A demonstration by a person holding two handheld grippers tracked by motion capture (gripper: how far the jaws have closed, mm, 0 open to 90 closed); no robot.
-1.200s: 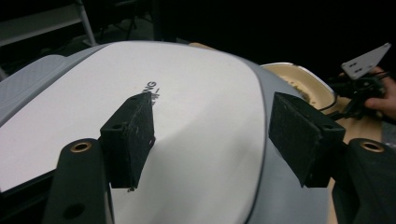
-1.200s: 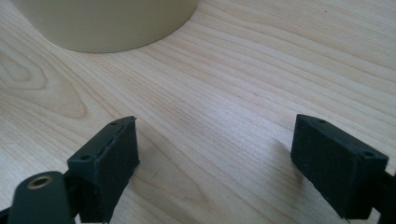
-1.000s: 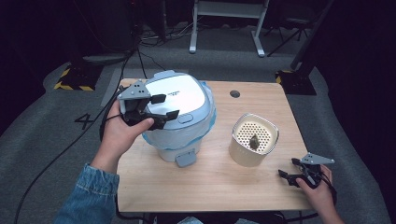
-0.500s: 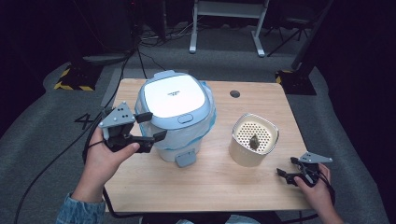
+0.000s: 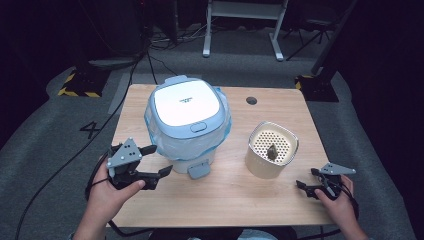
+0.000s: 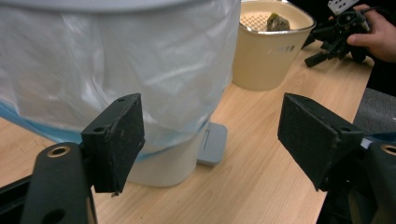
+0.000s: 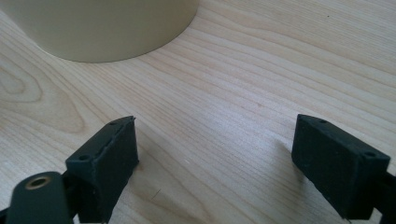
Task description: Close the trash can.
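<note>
Bin [image 6: 116, 70]: lid and left side cut off by the top and left edges of the left gripper view; the liner bag [image 6: 154, 65] veils the wall beneath. Lid lettering in the high view too small to read. Cream basket [image 7: 102, 28]: upper part cut off in the right gripper view. Dark lump [image 5: 272, 151] inside it: too small to identify. Person's forearms cut off at the bottom edge.

The pedal bin [image 5: 187, 125] has a white lid with a pale blue rim and a clear bag with a blue edge. The perforated basket [image 5: 271, 156] is cream, on a light wood-grain table [image 5: 225, 200]. Both grippers' jaws are black.
</note>
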